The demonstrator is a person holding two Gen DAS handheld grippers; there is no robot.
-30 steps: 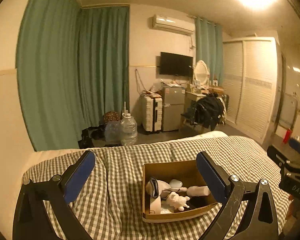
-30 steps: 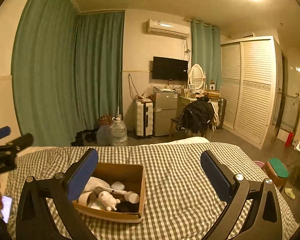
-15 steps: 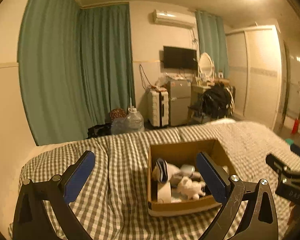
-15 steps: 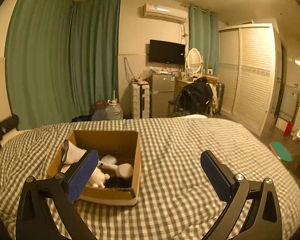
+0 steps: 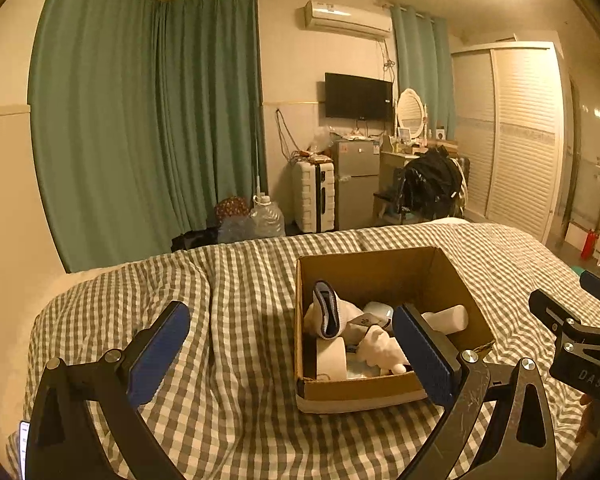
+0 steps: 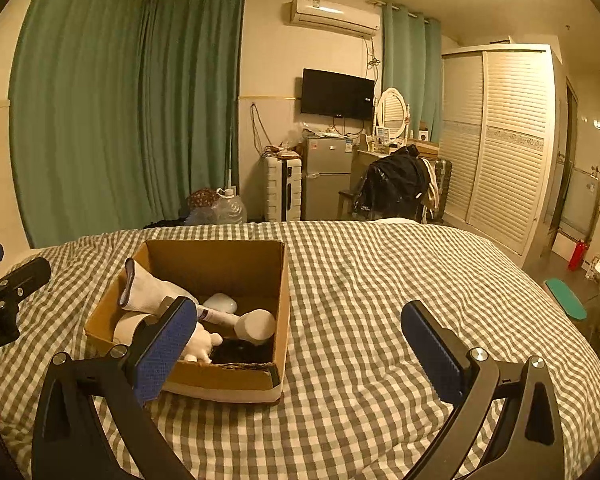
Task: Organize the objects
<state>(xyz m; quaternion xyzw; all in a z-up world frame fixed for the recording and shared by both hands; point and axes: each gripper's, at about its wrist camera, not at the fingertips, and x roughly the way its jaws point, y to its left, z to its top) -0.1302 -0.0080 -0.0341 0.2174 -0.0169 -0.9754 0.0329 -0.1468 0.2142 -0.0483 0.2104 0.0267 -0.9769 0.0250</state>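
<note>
An open cardboard box (image 5: 384,390) sits on the checked bed cover (image 5: 240,280); it also shows in the right wrist view (image 6: 220,380). Inside lie a white sock with a blue cuff (image 5: 328,312), a roll of tape (image 5: 331,358), a white plush toy (image 5: 382,352), a white tube (image 6: 236,320) and a small white case (image 6: 220,303). My left gripper (image 5: 290,354) is open and empty, hovering before the box's left front. My right gripper (image 6: 300,344) is open and empty, to the right of the box.
The bed cover (image 6: 380,280) stretches wide to the right of the box. Beyond the bed stand green curtains (image 5: 140,120), water jugs (image 5: 266,220), a white suitcase (image 5: 314,196), a small fridge (image 5: 356,184) and a chair with dark clothes (image 5: 432,184).
Both grippers have moved closer to the box and lowered; the box looks larger and nearer in both views. Both stay open.
</note>
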